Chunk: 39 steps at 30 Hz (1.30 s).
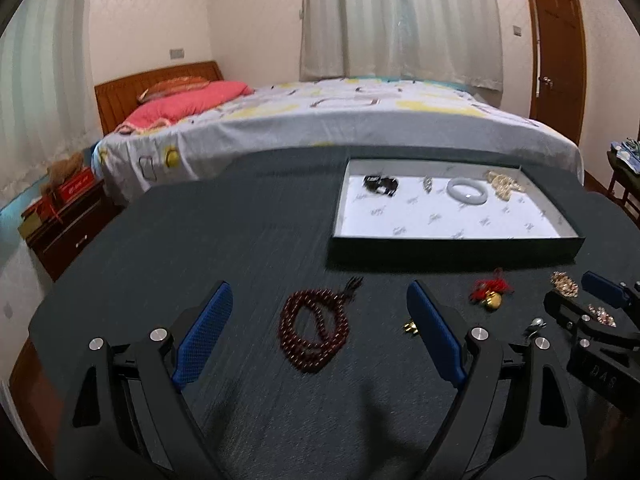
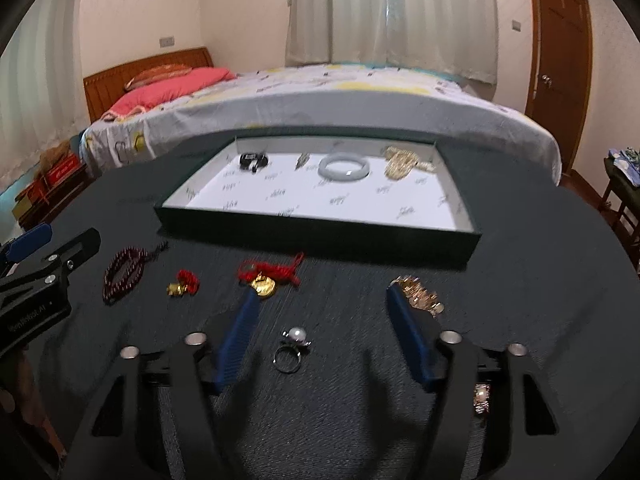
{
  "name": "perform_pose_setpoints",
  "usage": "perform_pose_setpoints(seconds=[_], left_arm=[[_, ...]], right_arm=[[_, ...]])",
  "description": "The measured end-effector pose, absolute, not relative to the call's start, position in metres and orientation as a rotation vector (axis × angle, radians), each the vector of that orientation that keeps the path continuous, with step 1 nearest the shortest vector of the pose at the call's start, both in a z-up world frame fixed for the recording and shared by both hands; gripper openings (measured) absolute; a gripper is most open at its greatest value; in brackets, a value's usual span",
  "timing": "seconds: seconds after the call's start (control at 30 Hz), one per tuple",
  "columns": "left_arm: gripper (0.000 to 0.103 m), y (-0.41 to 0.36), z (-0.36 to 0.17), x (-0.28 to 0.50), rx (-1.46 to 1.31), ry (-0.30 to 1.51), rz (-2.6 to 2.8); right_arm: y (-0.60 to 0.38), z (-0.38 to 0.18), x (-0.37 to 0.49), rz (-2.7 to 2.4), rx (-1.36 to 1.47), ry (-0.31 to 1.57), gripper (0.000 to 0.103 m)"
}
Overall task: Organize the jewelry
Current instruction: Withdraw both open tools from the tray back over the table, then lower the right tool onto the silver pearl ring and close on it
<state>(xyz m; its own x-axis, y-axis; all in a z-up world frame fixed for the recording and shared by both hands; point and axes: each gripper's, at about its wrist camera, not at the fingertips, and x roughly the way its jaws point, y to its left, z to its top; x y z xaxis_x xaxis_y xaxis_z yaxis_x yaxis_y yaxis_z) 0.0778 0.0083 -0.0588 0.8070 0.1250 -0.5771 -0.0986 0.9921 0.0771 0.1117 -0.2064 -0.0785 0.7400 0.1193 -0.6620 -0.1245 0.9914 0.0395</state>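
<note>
A dark green tray (image 1: 452,250) (image 2: 320,232) with a white lining sits at the back of the dark table. It holds a black piece (image 2: 252,160), a small silver piece (image 2: 302,161), a pale bangle (image 1: 467,191) (image 2: 344,168) and a gold piece (image 2: 402,164). My left gripper (image 1: 318,312) is open over a dark red bead strand (image 1: 314,332) (image 2: 122,276). My right gripper (image 2: 320,308) is open around a pearl ring (image 2: 292,348). Loose on the table lie a gold pendant on red cord (image 2: 264,280), a small gold charm with red cord (image 2: 182,284) (image 1: 490,296) and a gold brooch (image 2: 420,294).
A bed (image 1: 320,120) with a patterned sheet stands close behind the table. A low wooden cabinet (image 1: 68,228) is at the left. A wooden door (image 1: 556,52) is at the right. Another small jewel (image 2: 481,396) lies under my right gripper's right arm.
</note>
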Motion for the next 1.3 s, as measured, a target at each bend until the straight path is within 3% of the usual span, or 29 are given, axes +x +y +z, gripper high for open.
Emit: perform_pose_setpoints(seconds=[0.5, 0.7, 0.77, 0.87, 1.3], left_arm=[[0.087, 0.021, -0.074, 0.085, 0.027, 0.677, 0.133], [0.087, 0.026, -0.079, 0.089, 0.008, 0.704, 0.135], [0.087, 0.027, -0.081, 0.089, 0.002, 0.711, 0.137], [0.087, 0.028, -0.083, 0.092, -0.001, 0.726, 0.136], [0.087, 0.028, -0.095, 0.102, -0.004, 0.783, 0.14]], right_arm=[[-0.201, -0.101, 0.128, 0.142, -0.009, 0.871, 0.055], [-0.199, -0.104, 0.129, 0.158, -0.016, 0.892, 0.039], [-0.2, -0.103, 0.128, 0.17, -0.01, 0.892, 0.026], [-0.204, -0.103, 0.129, 0.178, 0.008, 0.893, 0.016], [-0.216, -0.099, 0.127, 0.19, 0.045, 0.879, 0.015]])
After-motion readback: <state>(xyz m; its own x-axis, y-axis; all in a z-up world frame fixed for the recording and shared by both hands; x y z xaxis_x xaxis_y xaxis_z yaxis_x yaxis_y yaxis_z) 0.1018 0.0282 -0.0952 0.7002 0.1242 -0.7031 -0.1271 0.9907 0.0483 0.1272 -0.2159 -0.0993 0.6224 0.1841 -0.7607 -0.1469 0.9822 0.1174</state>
